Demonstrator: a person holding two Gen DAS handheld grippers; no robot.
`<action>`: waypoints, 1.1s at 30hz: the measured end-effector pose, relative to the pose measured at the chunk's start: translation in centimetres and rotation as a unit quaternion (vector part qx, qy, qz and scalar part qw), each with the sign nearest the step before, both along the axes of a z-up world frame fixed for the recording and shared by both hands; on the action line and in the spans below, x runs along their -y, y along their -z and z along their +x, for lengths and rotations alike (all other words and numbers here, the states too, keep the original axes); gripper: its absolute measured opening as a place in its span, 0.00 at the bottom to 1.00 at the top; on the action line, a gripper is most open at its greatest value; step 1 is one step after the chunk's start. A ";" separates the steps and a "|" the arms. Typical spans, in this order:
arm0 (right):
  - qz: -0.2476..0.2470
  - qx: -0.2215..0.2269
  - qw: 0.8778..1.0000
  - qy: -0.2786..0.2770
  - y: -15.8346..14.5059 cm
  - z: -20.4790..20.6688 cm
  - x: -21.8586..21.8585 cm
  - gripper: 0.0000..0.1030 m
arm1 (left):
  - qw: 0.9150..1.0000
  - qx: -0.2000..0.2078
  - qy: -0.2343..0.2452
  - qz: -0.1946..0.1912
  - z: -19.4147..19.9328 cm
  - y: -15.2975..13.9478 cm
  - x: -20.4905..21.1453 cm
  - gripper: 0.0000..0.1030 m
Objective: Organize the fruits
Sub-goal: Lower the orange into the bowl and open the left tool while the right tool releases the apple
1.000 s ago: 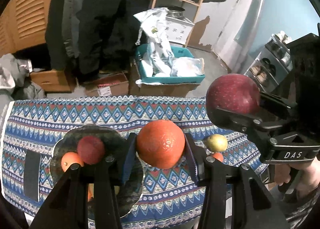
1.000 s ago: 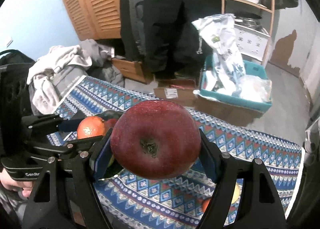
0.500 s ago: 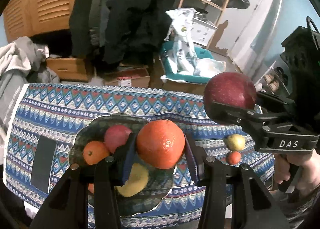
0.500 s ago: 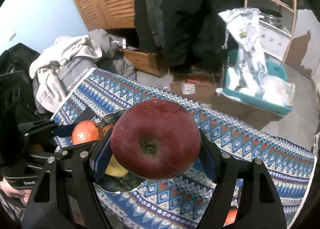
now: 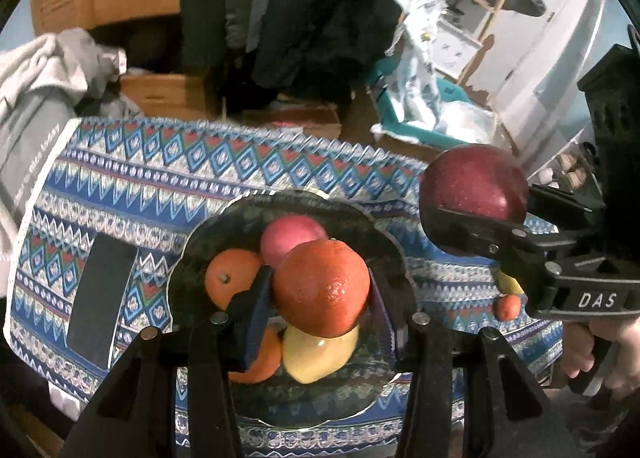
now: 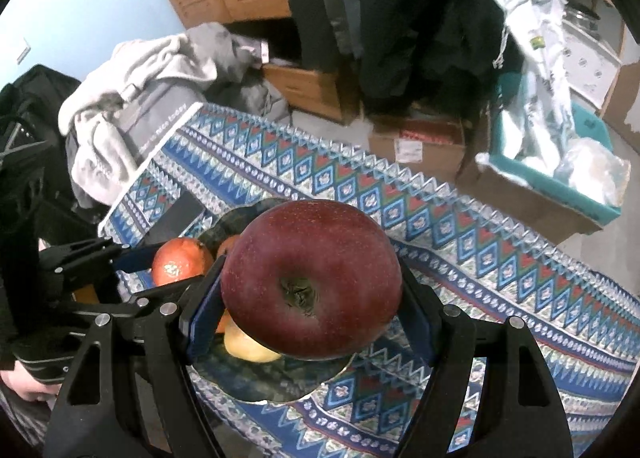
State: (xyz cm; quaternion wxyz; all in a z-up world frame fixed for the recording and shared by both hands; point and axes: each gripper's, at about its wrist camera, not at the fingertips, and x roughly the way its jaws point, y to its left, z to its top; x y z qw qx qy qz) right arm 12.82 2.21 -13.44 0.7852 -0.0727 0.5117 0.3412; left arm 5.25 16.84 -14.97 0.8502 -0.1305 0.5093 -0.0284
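Left tongs [image 5: 320,298]: clenched on the orange [image 5: 322,288], pads bearing on its left and right flanks at the widest girth. Right tongs [image 6: 310,298]: clenched on the red apple [image 6: 311,284], pads likewise on opposite sides, stalk end facing the camera.

Handling, as judged: both fruits round, firm and of moderate weight. Orange peel dimpled, likely to give decent purchase and yield slightly under pressure. Apple skin smooth and glossy, likely to slip or roll if pinched off-centre; prone to bruising if squeezed hard or dropped. Best hold for each across the equator, as at present.

Position: orange held above the dark glass bowl [image 5: 384,242], over the yellow fruit [image 5: 320,350] and just near of the pink fruit [image 5: 292,238]; a second orange [image 5: 230,278] lies in the bowl to the left. Contact between held orange and bowl contents not determinable. Apple held in the air to the right of the bowl in the left wrist view, above the bowl's right side in the right wrist view; not touching anything but the tongs.

Remaining on the patterned cloth [image 5: 140,178] of the desk, far right: a small yellow-green fruit [image 5: 510,286] and a small orange-red fruit [image 5: 508,307], partly hidden behind the right tongs. Dark flat rectangle [image 5: 100,306] lying left of the bowl.
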 end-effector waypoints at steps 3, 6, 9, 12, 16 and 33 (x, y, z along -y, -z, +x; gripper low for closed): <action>-0.014 -0.014 1.000 -0.003 1.7 0.1 -0.6 0.75 | 1.000 -0.012 -0.004 0.006 0.0 1.2 -0.3 0.46; -0.024 -0.028 0.999 -0.006 3.3 0.2 -1.1 0.75 | 1.000 -0.024 -0.008 0.010 0.2 2.3 -0.7 0.46; -0.035 -0.038 0.999 -0.011 4.8 0.2 -1.6 0.75 | 0.999 -0.036 -0.014 0.009 0.5 3.4 -1.1 0.46; -0.038 -0.050 0.998 -0.017 5.9 0.1 -2.0 0.75 | 0.999 -0.047 -0.016 0.007 0.7 4.3 -1.3 0.46; -0.045 -0.057 0.997 -0.018 7.0 0.1 -2.3 0.75 | 0.998 -0.062 -0.020 0.011 0.8 5.6 -1.4 0.46; -0.058 -0.092 0.994 -0.017 10.0 0.1 -2.6 0.75 | 0.995 -0.095 -0.026 0.012 1.1 7.9 -1.3 0.46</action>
